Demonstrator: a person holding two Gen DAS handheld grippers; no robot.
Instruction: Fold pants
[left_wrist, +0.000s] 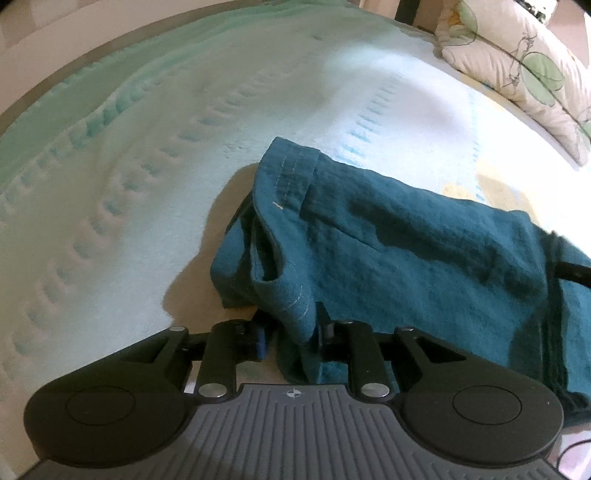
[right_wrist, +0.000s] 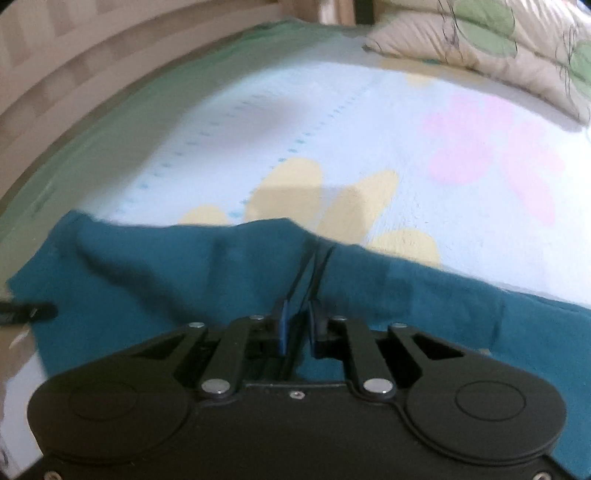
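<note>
1. Left wrist view: the left gripper (left_wrist: 291, 332) pinches the teal pants (left_wrist: 388, 251) at their near hem, on the bedspread (left_wrist: 147, 147)
2. The right gripper (right_wrist: 317, 254) clamps the pants' far edge; next, probably, both lift it together and fold

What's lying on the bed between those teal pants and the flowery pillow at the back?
Nothing: in the left wrist view, only bare bedsheet runs between the teal pants and the pillow. The right wrist view shows the same.

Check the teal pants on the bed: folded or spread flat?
Partly folded. The teal pants lie doubled in layers on the bedspread, stitched hem on top, and bunch where each hand-held gripper pinches them, left and right.
</note>
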